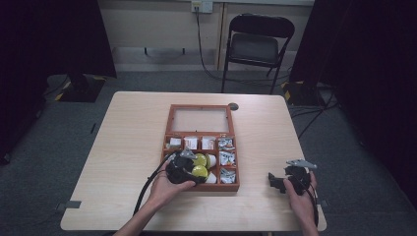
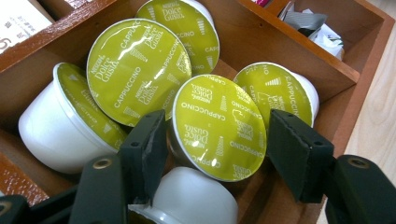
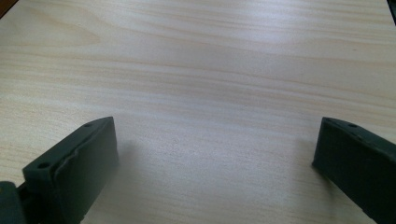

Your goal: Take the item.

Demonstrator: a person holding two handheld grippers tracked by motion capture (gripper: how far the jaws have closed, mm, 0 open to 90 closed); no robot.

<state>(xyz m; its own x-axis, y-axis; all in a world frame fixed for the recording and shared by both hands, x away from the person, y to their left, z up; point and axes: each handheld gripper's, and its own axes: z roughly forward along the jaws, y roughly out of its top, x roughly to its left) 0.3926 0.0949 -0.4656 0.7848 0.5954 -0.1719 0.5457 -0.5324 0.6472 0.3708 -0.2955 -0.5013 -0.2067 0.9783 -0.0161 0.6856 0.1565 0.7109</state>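
A wooden compartment box (image 1: pixel 168 142) sits mid-table with its glass lid (image 1: pixel 199 119) laid open behind it. Its front-left compartment holds several white coffee capsules with green foil lids. My left gripper (image 2: pixel 217 140) reaches into that compartment, and its two pads rest against the sides of one green-lidded capsule (image 2: pixel 219 126). From above, this left gripper (image 1: pixel 189 169) covers the box's front-left corner beside the capsule (image 1: pixel 199 171). Other capsules (image 2: pixel 137 70) lie tilted around the held one. My right gripper (image 3: pixel 215 154) hovers open over bare tabletop, at the table's front right (image 1: pixel 275 181).
Small white packets (image 1: pixel 191 143) fill the box's back row, and crumpled sachets (image 1: pixel 226 158) fill its right column. A black folding chair (image 1: pixel 255 46) stands beyond the table's far edge. Bare wood (image 1: pixel 133 128) spreads left and right of the box.
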